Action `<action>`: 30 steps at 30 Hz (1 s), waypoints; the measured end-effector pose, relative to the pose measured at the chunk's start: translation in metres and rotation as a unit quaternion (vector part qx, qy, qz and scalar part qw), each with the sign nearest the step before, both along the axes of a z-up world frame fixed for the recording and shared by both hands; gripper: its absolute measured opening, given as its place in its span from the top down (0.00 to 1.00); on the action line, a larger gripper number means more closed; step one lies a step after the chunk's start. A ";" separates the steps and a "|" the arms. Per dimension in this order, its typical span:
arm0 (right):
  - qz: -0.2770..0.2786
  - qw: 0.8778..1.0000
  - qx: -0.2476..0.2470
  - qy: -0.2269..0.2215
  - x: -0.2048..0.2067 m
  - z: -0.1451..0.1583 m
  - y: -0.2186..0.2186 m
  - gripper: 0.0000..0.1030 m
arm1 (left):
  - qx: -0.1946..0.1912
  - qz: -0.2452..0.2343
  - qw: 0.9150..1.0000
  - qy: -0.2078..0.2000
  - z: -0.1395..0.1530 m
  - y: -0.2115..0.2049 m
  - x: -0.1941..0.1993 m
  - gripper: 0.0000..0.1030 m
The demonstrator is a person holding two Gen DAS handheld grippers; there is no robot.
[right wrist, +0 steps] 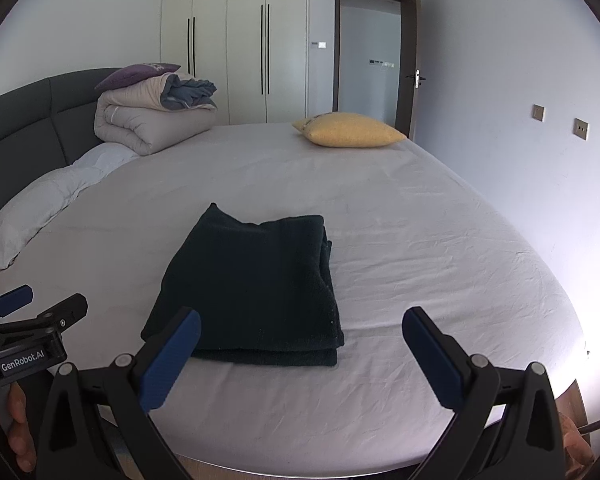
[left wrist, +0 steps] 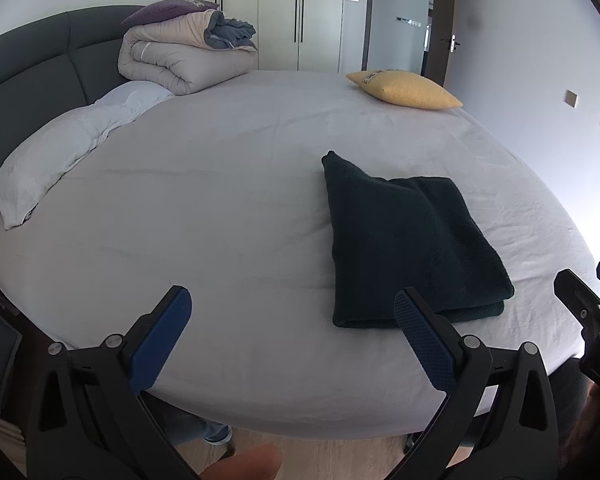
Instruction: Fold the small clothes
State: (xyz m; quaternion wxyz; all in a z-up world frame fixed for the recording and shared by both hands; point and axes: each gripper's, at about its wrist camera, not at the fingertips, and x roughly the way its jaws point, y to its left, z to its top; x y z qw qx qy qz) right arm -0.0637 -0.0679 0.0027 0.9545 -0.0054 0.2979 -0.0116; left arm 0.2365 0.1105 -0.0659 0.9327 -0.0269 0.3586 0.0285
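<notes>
A dark green garment (left wrist: 408, 248) lies folded into a flat rectangle on the bed's grey sheet (left wrist: 228, 216); it also shows in the right wrist view (right wrist: 252, 288). My left gripper (left wrist: 292, 304) is open and empty, held near the bed's front edge, to the left of the garment's near corner. My right gripper (right wrist: 302, 324) is open and empty, just short of the garment's near edge. The left gripper shows at the left of the right wrist view (right wrist: 40, 304), and the right gripper at the right edge of the left wrist view (left wrist: 592, 284).
A white pillow (left wrist: 56, 152) lies at the left by the dark headboard (left wrist: 24, 80). A rolled beige duvet (left wrist: 180, 56) with a purple cushion sits at the back. A yellow cushion (left wrist: 404, 88) lies at the far right. Wardrobe and open door stand behind.
</notes>
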 end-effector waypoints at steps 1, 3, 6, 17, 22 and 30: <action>0.001 1.000 -0.001 0.004 0.001 -0.002 0.001 0.00 | 0.001 0.002 1.000 0.003 -0.003 0.000 0.002 0.00; 0.002 1.000 -0.002 0.008 0.002 -0.005 0.000 0.00 | 0.003 0.005 1.000 0.007 -0.007 0.001 0.005 0.00; 0.003 1.000 -0.003 0.016 0.004 -0.009 0.000 0.00 | 0.002 0.005 1.000 0.014 -0.012 0.003 0.012 0.00; 0.000 0.999 0.000 0.038 0.012 -0.026 -0.005 0.00 | 0.005 0.002 0.999 0.034 -0.032 0.008 0.031 0.00; -0.001 0.999 0.002 0.045 0.015 -0.031 -0.008 0.00 | 0.008 0.000 0.999 0.041 -0.039 0.009 0.038 0.00; -0.001 0.999 0.003 0.053 0.018 -0.036 -0.010 0.00 | 0.011 -0.002 0.999 0.052 -0.047 0.009 0.044 0.00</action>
